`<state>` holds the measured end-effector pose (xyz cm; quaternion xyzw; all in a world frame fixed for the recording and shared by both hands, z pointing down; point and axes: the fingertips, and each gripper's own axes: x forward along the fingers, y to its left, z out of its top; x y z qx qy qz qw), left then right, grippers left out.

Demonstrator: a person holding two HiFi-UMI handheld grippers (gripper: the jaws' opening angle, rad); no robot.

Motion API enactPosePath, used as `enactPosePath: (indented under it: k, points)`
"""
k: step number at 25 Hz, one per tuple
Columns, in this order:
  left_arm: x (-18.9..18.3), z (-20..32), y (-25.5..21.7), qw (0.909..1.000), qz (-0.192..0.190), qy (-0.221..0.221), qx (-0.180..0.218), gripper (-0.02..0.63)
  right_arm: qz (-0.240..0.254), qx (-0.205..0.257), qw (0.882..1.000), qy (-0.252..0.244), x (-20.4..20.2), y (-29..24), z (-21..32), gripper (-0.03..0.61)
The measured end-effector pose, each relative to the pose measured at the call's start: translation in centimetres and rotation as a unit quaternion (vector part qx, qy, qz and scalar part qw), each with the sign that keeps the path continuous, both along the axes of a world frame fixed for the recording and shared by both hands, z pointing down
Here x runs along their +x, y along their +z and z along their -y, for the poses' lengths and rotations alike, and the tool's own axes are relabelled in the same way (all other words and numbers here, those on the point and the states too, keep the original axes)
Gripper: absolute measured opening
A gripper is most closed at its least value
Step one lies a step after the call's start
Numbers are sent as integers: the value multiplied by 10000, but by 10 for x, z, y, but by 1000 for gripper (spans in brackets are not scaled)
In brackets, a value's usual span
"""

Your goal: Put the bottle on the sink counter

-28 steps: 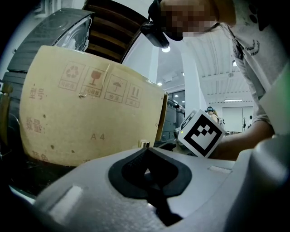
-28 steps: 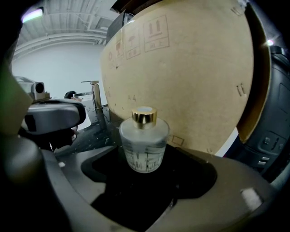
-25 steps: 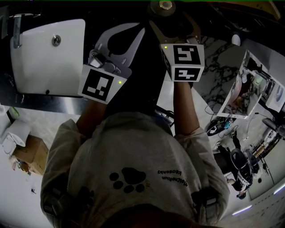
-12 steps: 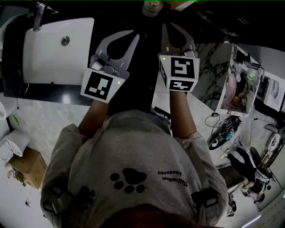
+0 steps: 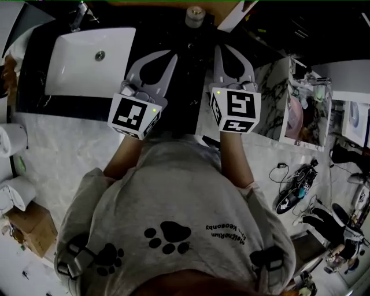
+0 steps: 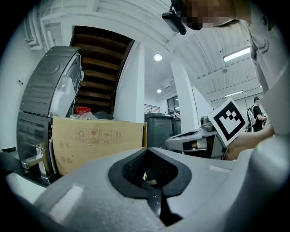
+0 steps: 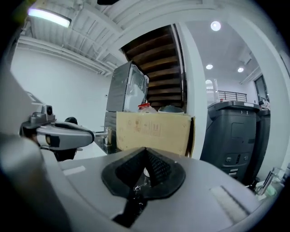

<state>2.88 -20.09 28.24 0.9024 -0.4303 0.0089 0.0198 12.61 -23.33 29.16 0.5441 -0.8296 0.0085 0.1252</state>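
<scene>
Head view: finds bottle standing on dark counter just right of sink, ahead of both grippers, touched by neither. Holds left gripper and right gripper close to the body, jaws pressed together on nothing, probably because placing looks done.

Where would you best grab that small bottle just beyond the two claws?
Probably round its body, just below the top, coming in level from the person's side. The bottle seems to stand upright, its top toward the head camera. The right hand-held gripper is nearest, but it is shut and would have to open first.
</scene>
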Motion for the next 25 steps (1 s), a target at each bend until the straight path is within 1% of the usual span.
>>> enactPosePath:
  k: [5,9,14,19,25]
  points:
    - [3,-30,-18,9999,59,61,112,2,112,452,9989,53,3,-38,-39,0]
    - [2,-51,-32,9997,63,98,200,2,181,610,9979,120,3,-55,-68,0]
    - [-7,-67,-45,9996,34,58,261,2,410,673,9967,189,-13,-58,-94,0]
    - [-31,-65,-42,9998,74,-27,182,2,257,713,9970,145,-45,-53,-106,0]
    - [-31,-65,-35,9997,170,-17,179,2,428,639,9967,244,-55,-48,-108,0]
